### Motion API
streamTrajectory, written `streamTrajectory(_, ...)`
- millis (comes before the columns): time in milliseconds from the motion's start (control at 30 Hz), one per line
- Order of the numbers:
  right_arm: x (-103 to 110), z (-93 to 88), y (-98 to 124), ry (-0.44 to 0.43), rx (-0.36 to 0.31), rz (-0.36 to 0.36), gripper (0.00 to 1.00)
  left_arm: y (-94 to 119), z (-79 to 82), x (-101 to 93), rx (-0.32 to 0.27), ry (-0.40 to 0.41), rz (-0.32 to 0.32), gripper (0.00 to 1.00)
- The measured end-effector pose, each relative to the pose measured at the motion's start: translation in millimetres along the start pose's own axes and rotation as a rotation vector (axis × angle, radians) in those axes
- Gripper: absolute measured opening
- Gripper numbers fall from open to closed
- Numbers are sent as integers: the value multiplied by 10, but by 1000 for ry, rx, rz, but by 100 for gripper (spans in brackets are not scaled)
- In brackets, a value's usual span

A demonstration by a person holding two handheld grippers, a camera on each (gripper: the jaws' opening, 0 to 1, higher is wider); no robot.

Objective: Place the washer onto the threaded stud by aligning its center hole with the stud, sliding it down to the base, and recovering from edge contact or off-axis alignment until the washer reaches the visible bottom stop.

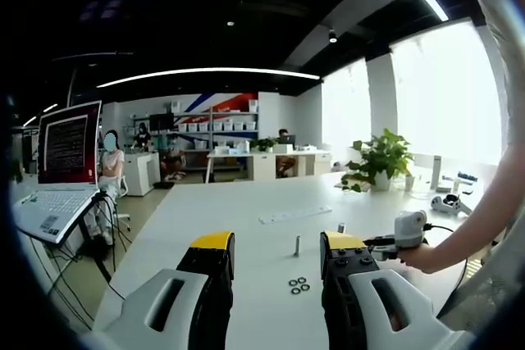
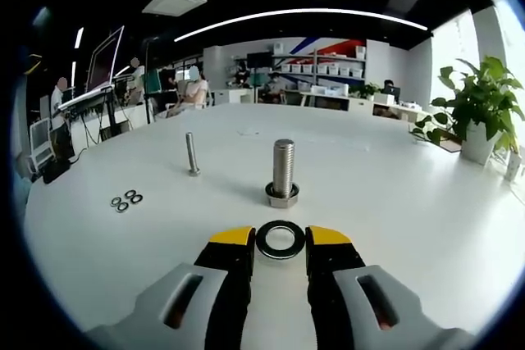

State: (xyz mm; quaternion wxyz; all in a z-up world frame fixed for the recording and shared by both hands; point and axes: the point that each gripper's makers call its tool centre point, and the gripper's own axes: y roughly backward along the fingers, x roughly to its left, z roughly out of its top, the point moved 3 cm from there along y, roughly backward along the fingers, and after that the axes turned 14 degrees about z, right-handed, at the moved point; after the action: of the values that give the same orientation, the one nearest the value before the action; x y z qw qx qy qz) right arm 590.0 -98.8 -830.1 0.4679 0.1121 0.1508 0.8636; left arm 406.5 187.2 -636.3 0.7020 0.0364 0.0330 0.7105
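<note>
Right tool pinches the washer flat by its rim, at 6 o'clock of the stud. It's thin, stiff, slippery steel: grip the edges lightly. Left tool is spread, empty.

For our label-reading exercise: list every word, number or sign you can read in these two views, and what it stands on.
None can be read.
Laptop screen: lines of text, too small and blurred.
Storage bins on the far shelves: any labels too small.
Washer, large threaded stud: no markings visible.
</note>
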Motion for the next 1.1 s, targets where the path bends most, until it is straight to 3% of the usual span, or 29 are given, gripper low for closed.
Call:
streamTrajectory(400,14,-49,-22,-6,13,4,26,1,-6,-2,1,3,-2,40)
streamTrajectory(467,23,-73,-17,0,22,8,19,-2,-6,3,1,1,-1,40)
streamTrajectory(1100,42,-57,-26,8,20,1,26,-6,-6,1,1,3,0,40)
